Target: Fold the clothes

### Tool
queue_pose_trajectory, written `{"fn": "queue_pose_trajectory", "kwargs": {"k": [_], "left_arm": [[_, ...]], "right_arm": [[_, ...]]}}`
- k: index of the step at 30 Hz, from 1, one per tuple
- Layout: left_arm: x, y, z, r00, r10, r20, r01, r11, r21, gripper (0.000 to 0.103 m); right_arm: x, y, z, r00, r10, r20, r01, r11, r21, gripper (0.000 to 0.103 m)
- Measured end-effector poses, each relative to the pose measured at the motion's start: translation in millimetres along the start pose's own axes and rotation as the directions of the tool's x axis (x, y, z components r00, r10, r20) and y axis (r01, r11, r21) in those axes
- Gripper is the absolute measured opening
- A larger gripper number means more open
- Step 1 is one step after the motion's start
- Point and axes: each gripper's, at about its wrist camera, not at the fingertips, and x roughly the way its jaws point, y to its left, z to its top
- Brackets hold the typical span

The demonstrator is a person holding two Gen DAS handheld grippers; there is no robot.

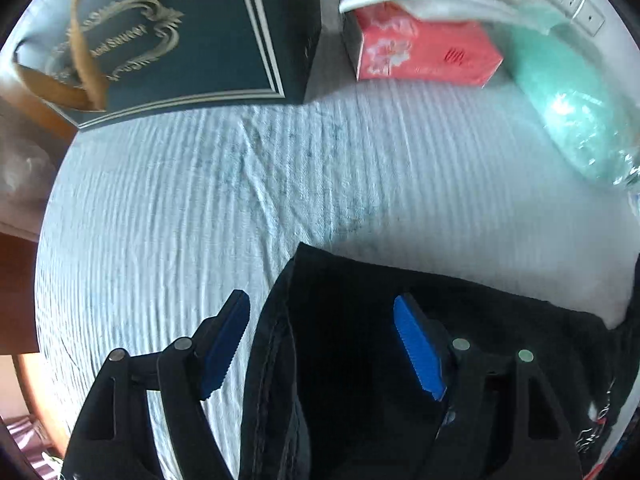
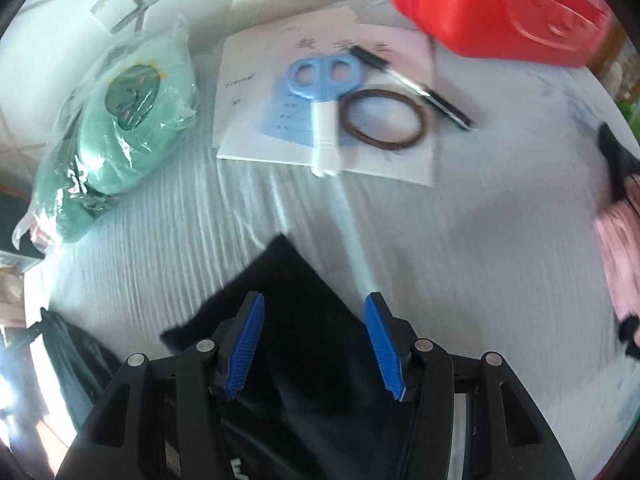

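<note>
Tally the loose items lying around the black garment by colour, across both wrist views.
Red: 2, tissue pack, plastic container
Green: 1, bagged plush
Blue: 1, scissors
Dark teal: 1, gift bag
Brown: 1, hair band
White: 1, paper sheet
Total: 7

Little can be read. In the left wrist view, the dark teal gift bag at eleven o'clock carries a gold ornamental frame with gold lettering inside; the lettering is blurred, and only something like "Saucer" shows, and that reading is unsure. The red tissue pack at one o'clock bears a white flower print and a small dark red mark, not legible. In the right wrist view, the white paper sheet at twelve o'clock has dark printed characters along its top and short lines on its left side, all too blurred to read. Its pale blue form holds unreadable lines too.
</note>
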Motion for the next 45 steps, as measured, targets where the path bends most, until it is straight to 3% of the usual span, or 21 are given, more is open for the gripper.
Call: {"fn": "queue_pose_trajectory", "kwargs": {"k": [3,4,5,6,7,9,12,17,19,21,23,25,27,29,31,34,37,45], "left_arm": [[2.6,4.8,-2.7,0.999,-0.041,-0.004,0.041,0.999,-0.029,0.069],[1.6,6.1,-4.1,0.999,-0.048,0.0,0.048,0.998,-0.035,0.06],[-0.3,6.5,-5.7,0.999,-0.053,0.007,0.054,0.998,-0.036,0.043],[-2.4,6.6,-7.2,0.998,-0.06,0.013,0.06,0.998,-0.036,0.03],[-4.3,7.4,-9.2,0.999,-0.047,0.015,0.047,0.998,-0.041,0.009],[-12.4,11.7,-15.4,0.998,-0.049,0.05,0.052,0.997,-0.061,0.008],[-34.1,18.9,-32.9,0.99,-0.053,0.131,0.061,0.996,-0.065,0.005],[-84.8,36.7,-82.8,0.959,-0.083,0.271,0.101,0.993,-0.052,0.005],[-96.7,42.8,-101.1,0.95,-0.097,0.297,0.111,0.993,-0.031,0.005],[-101.5,47.8,-117.1,0.948,-0.108,0.299,0.115,0.993,-0.004,0.005],[-105.7,46.7,-128.9,0.959,-0.13,0.252,0.13,0.991,0.014,0.008],[-109.6,54.0,-142.8,0.968,-0.137,0.208,0.14,0.99,0.003,0.017],[-117.7,61.5,-149.5,0.967,-0.137,0.216,0.144,0.989,-0.02,0.032],[-125.7,68.9,-156.1,0.965,-0.136,0.223,0.149,0.988,-0.043,0.052],[-133.7,76.3,-162.7,0.964,-0.135,0.23,0.154,0.986,-0.067,0.061],[-133.9,75.9,-150.9,0.966,-0.136,0.221,0.158,0.984,-0.082,0.061],[-113.5,69.3,-137.0,0.977,-0.139,0.164,0.155,0.983,-0.094,0.061],[-56.7,54.1,-121.7,0.985,-0.165,0.041,0.169,0.974,-0.153,0.061]], "right_arm": [[13.5,12.1,5.3,1.0,-0.007,0.011,0.007,1.0,-0.028,0.052],[16.3,16.7,3.0,1.0,-0.022,0.012,0.022,0.998,-0.055,0.051],[18.7,21.4,0.0,0.999,-0.039,0.012,0.04,0.996,-0.086,0.049],[21.1,26.1,-3.1,0.998,-0.056,0.013,0.057,0.992,-0.116,0.016],[19.0,27.9,-7.3,0.997,-0.071,0.02,0.073,0.988,-0.136,0.002],[4.3,25.1,-17.9,0.996,-0.066,0.062,0.075,0.986,-0.15,0.002],[-37.1,10.5,-40.7,0.986,0.026,0.165,-0.002,0.989,-0.146,0.002],[-116.4,-18.9,-121.0,0.944,0.158,0.288,-0.091,0.969,-0.231,0.002],[-137.1,-33.1,-162.3,0.937,0.189,0.292,-0.112,0.959,-0.261,0.002],[-139.2,-37.5,-189.0,0.95,0.176,0.259,-0.1,0.954,-0.282,0.003],[-128.7,-46.2,-217.7,0.978,0.134,0.16,-0.084,0.954,-0.289,0.007],[-116.3,-56.1,-240.5,0.994,0.084,0.07,-0.063,0.963,-0.262,0.021],[-112.8,-69.3,-245.0,0.996,0.062,0.065,-0.047,0.977,-0.207,0.022],[-114.5,-80.1,-243.7,0.996,0.049,0.079,-0.037,0.988,-0.149,0.022],[-123.0,-86.2,-232.7,0.992,0.033,0.118,-0.022,0.996,-0.09,0.023],[-129.0,-79.7,-209.7,0.988,-0.016,0.151,0.027,0.997,-0.066,0.029],[-122.5,-69.4,-184.6,0.992,-0.026,0.125,0.031,0.999,-0.037,0.039],[-93.0,-62.7,-145.5,1.0,-0.002,0.026,0.001,0.999,0.051,0.04]]}}
